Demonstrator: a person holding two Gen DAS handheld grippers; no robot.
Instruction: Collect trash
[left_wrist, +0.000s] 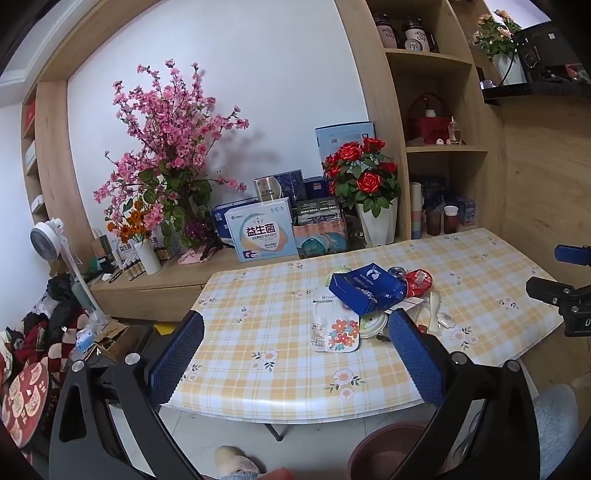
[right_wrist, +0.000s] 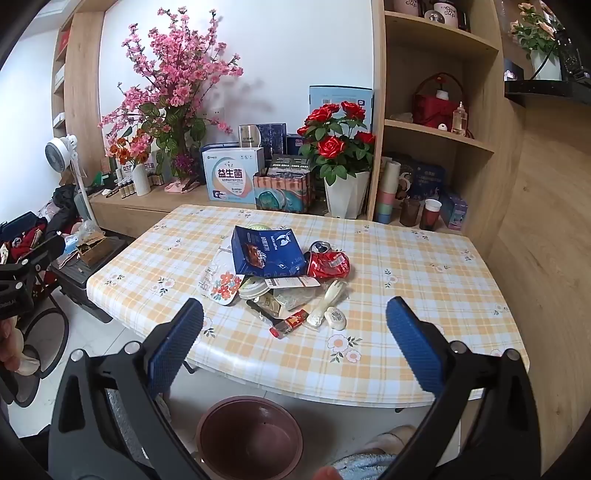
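A heap of trash lies mid-table on the yellow check cloth (right_wrist: 406, 266): a blue coffee bag (right_wrist: 266, 253) (left_wrist: 365, 288), a crushed red can (right_wrist: 328, 264) (left_wrist: 417, 282), a flowered clear packet (right_wrist: 223, 286) (left_wrist: 338, 330), a round lid (right_wrist: 253, 288), a white plastic fork (right_wrist: 327, 301) and a small red wrapper (right_wrist: 291, 321). My left gripper (left_wrist: 295, 354) hangs open before the table's near edge, nothing between its blue pads. My right gripper (right_wrist: 295, 343) is open too, short of the heap. A brown round bin (right_wrist: 249, 435) (left_wrist: 388, 450) stands on the floor under the near edge.
Behind the table a low wooden counter (left_wrist: 147, 284) carries pink blossom (left_wrist: 173, 125), red roses in a white pot (right_wrist: 340, 147) and boxes. Wooden shelves (right_wrist: 436, 133) rise at the right. A fan (left_wrist: 46, 240), clothes and a black crate (right_wrist: 79, 277) crowd the left floor. A slippered foot (left_wrist: 236, 461) shows below.
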